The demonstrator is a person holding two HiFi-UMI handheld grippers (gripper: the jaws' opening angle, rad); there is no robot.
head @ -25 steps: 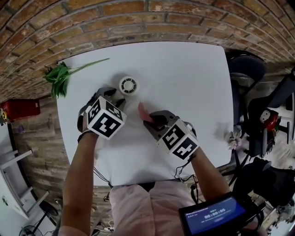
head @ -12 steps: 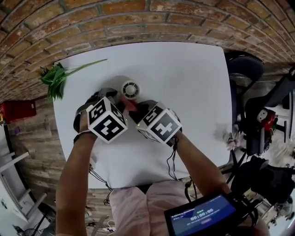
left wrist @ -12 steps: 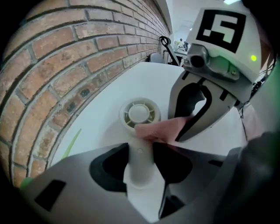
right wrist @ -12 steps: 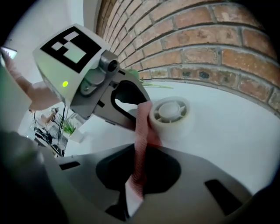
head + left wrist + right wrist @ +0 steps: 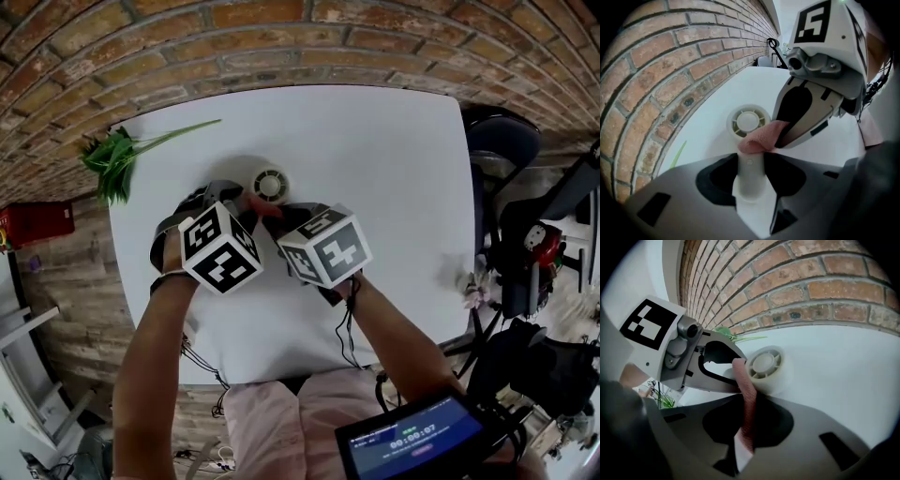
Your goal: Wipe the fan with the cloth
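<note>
A small white fan (image 5: pixel 269 184) stands on the white table (image 5: pixel 394 169), its round grille facing up. My left gripper (image 5: pixel 238 202) is shut on the fan's white stem (image 5: pixel 749 177), which shows between its dark pads just below the fan head (image 5: pixel 748 122). My right gripper (image 5: pixel 281 215) is shut on a pink cloth (image 5: pixel 749 411). The cloth's free end (image 5: pixel 758 141) lies against the fan where the stem meets the head. In the right gripper view the fan head (image 5: pixel 767 364) sits just right of the cloth, with the left gripper (image 5: pixel 693 363) behind it.
A green plant sprig (image 5: pixel 120 155) lies at the table's far left corner. A brick wall (image 5: pixel 281 37) runs along the far edge. Dark chairs and gear (image 5: pixel 525 216) stand beyond the right edge. A small screen (image 5: pixel 412 441) hangs near my body.
My right gripper has swung left with the cloth and rolled, bringing the cloth from beside the fan up against it. The left gripper has stayed on the fan.
</note>
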